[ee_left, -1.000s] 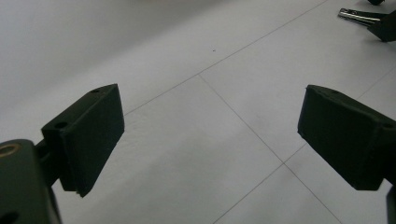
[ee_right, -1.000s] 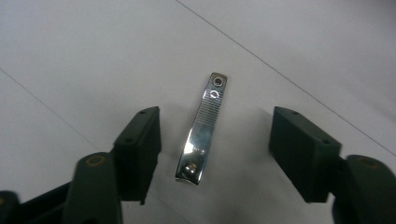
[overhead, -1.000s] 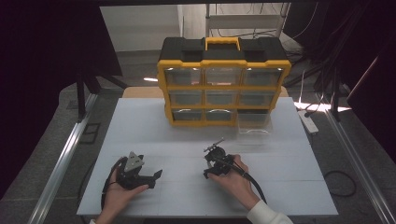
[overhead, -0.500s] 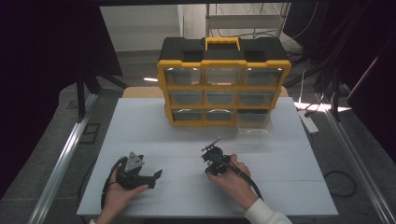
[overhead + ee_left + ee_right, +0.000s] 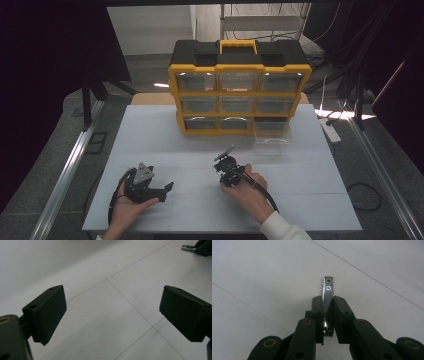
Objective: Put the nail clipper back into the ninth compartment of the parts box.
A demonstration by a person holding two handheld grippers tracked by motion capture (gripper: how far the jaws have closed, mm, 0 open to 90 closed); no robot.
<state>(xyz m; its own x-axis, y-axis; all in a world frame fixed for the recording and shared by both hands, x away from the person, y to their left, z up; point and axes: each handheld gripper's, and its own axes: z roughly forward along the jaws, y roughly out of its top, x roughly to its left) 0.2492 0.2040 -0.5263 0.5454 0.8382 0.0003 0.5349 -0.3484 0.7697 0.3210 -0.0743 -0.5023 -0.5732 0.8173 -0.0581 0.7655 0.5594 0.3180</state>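
A silver metal nail clipper (image 5: pixel 327 288) stands on edge between the black jaws of my right gripper (image 5: pixel 327 301). The jaws have just been closing and now press on both its sides. In the high view that right gripper (image 5: pixel 225 162) sits at the table's middle front, with the clipper (image 5: pixel 224 152) poking out toward the organizer. My left gripper (image 5: pixel 167 187) rests at the front left, jaws wide apart. Between those left jaws (image 5: pixel 112 312) lies just bare white table. The right gripper (image 5: pixel 203 245) and the clipper (image 5: pixel 188 248) show far off in the left gripper view.
A yellow and black drawer organizer (image 5: pixel 240 90) stands at the back middle of the white table (image 5: pixel 150 135). A clear plastic drawer (image 5: pixel 271 137) lies on the table in front of its bottom right slot. Metal rails run along both table sides.
The right gripper's jaws have come together on the nail clipper, and the hand shifted a little. The left hand and its gripper stayed where they were.
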